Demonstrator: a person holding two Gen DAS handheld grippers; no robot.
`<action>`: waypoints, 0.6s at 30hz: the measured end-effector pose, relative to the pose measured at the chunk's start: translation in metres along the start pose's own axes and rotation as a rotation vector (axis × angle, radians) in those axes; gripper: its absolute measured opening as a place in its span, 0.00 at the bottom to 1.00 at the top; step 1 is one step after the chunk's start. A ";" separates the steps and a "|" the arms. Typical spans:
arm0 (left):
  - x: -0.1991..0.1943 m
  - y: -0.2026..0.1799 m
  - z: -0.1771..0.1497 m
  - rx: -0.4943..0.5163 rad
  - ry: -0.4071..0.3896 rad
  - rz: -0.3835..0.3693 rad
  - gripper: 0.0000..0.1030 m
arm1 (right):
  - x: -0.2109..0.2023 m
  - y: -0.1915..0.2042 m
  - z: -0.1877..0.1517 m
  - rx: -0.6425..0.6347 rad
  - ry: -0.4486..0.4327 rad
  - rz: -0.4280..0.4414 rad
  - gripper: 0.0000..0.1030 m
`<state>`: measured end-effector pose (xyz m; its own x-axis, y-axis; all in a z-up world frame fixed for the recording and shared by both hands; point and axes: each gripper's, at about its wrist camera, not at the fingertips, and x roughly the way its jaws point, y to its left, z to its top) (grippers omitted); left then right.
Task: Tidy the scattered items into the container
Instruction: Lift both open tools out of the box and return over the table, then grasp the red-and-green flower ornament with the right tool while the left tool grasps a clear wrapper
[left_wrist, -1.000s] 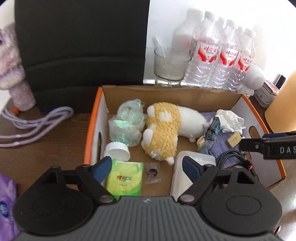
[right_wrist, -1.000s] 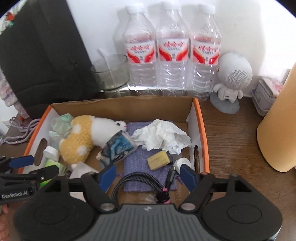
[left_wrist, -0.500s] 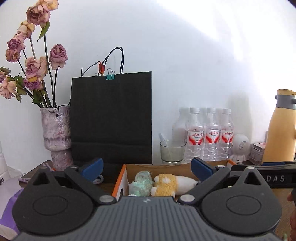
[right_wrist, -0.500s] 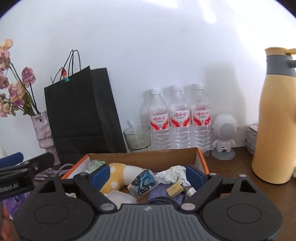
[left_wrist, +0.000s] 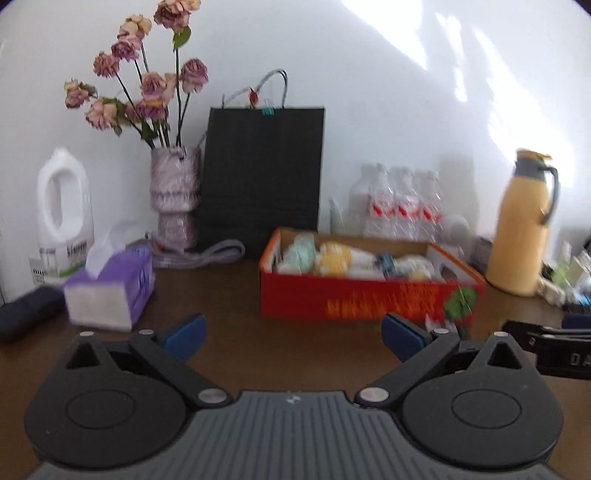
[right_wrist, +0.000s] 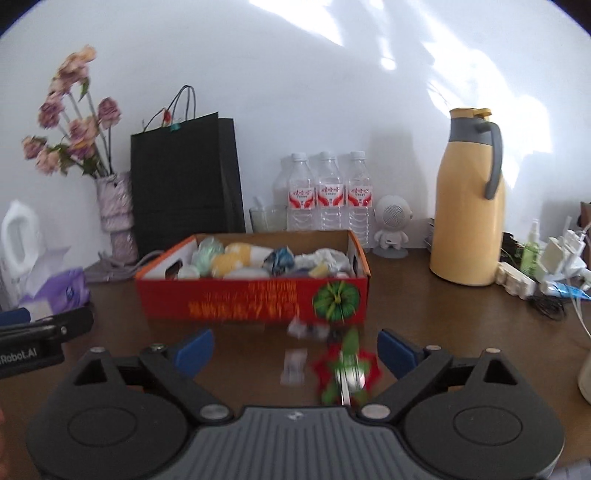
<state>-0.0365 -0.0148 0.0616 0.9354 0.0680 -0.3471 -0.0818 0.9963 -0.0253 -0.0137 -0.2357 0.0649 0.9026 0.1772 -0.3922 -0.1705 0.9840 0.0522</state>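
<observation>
Holding the left claw (left_wrist: 291, 332) and right claw (right_wrist: 295, 349) spread wide, having just been opening the jaws, gripping nothing. Hovering both low over the tabletop (left_wrist: 229, 295), on the near side of the red cardboard box (right_wrist: 251, 299).

Risking a fumbled pickup: closing flat on the red-and-green star ornament (right_wrist: 345, 369) or the small clear packet (right_wrist: 293, 365) is likely to be pushing such thin things along the wood rather than catching them. Risking also bumping the box's near wall and spilling the plush toy (right_wrist: 236, 260) or crumpled tissue (right_wrist: 327, 256) heaped inside.

Lying just near of the box, framed between the right claw's jaws: ornament and packet, each seemingly stretching near-to-far, though too blurred for certainty. Running left-to-right with its long axis: the box, open top facing up.
</observation>
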 end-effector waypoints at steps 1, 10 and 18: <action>-0.006 -0.002 -0.007 0.017 0.018 -0.007 1.00 | -0.006 0.001 -0.010 -0.008 0.013 -0.004 0.93; 0.002 -0.015 -0.011 0.056 0.048 -0.036 1.00 | 0.026 -0.010 -0.011 0.014 0.049 -0.042 0.91; 0.044 -0.036 0.008 0.113 0.068 -0.120 0.94 | 0.112 -0.036 0.001 0.047 0.207 -0.090 0.71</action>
<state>0.0102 -0.0476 0.0547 0.9101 -0.0519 -0.4111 0.0722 0.9968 0.0340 0.0941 -0.2508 0.0199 0.8124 0.0858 -0.5767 -0.0700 0.9963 0.0498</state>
